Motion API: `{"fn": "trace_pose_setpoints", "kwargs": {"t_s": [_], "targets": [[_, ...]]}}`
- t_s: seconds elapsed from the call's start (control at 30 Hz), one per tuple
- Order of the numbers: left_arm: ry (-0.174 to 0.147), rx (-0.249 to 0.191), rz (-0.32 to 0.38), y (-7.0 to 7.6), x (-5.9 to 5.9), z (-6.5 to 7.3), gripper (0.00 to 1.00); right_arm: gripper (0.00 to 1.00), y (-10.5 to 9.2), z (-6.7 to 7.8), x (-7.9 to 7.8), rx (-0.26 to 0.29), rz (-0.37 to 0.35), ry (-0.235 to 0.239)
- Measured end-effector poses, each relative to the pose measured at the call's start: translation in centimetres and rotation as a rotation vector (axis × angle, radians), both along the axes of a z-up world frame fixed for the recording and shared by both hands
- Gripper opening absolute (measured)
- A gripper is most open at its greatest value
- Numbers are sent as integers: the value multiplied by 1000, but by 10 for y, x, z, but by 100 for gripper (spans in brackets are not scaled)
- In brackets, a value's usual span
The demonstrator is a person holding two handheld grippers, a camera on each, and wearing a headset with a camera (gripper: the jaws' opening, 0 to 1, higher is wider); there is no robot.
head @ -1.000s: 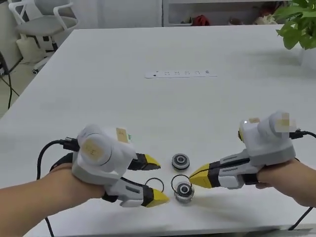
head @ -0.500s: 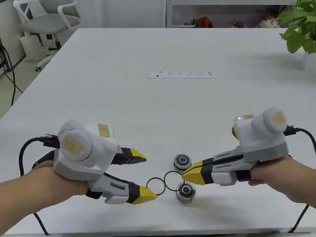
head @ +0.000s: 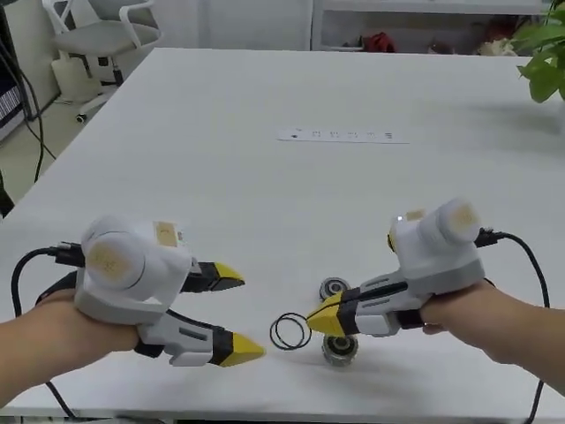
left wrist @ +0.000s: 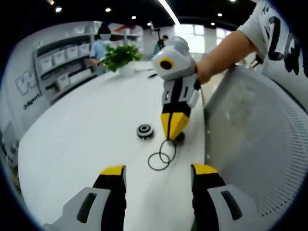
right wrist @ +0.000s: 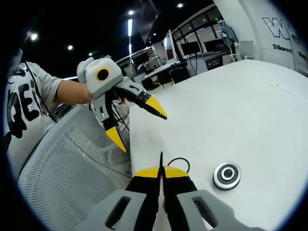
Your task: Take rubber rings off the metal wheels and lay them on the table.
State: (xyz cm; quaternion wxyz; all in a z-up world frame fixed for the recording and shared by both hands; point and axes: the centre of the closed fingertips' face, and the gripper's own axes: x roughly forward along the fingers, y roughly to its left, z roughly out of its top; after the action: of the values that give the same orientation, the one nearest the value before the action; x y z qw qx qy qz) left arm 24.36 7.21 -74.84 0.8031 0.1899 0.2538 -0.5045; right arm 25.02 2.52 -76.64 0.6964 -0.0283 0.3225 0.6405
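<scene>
— Where are we looking from up top?
— We are looking down from above and behind both tongs, facing forward over the table [head: 265, 177], close above the left gripper [head: 241, 314] and the right gripper [head: 316, 321].
— And lower down?
— We are riding each gripper, skimming low, facing the opposite one. All three views are sharing the patch by the right gripper's tips: the rubber rings [head: 290, 331] and a metal wheel [head: 334, 287].

A white power strip [head: 342, 135] lies far ahead, an office chair [head: 106, 31] stands beyond at left, and a green plant [head: 546, 62] at right.
</scene>
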Motion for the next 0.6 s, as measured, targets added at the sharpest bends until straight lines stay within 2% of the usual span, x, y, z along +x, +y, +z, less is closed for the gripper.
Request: {"fn": "trace_pose_setpoints", "kwargs": {"t_s": [0.37, 0.6], "targets": [[1, -2, 34, 10, -1, -1, 55, 0, 9, -11, 3, -19, -13, 28], [-4, 1, 34, 10, -1, 0, 55, 0, 10, -20, 15, -45, -58, 23]]}}
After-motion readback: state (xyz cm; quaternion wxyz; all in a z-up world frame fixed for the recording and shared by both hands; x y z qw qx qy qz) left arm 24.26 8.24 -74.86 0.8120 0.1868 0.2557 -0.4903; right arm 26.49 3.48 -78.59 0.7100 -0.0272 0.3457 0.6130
